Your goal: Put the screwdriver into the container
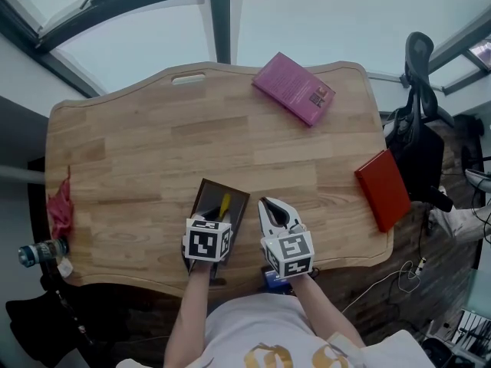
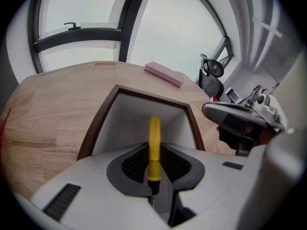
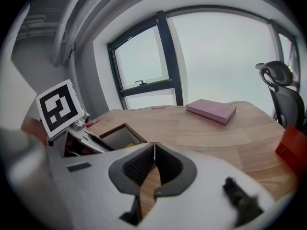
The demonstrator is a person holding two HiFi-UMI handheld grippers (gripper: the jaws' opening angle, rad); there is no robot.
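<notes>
Left gripper view has the left gripper (image 2: 153,153) clamped on the slim yellow-handled screwdriver (image 2: 154,128), its handle reaching over the brown-rimmed, white-walled rectangular container (image 2: 103,115) by the front edge of the wooden bench (image 2: 48,109). Best to lower it midway between the walls until it sits below the rim, then release. Just right, the right gripper (image 3: 154,147) grips nothing, jaws pressed together; open wood runs beyond to the pink book (image 3: 211,110) at the far edge

Screwdriver (image 2: 153,135) shaft out of sight within left tool (image 2: 154,151).
</notes>
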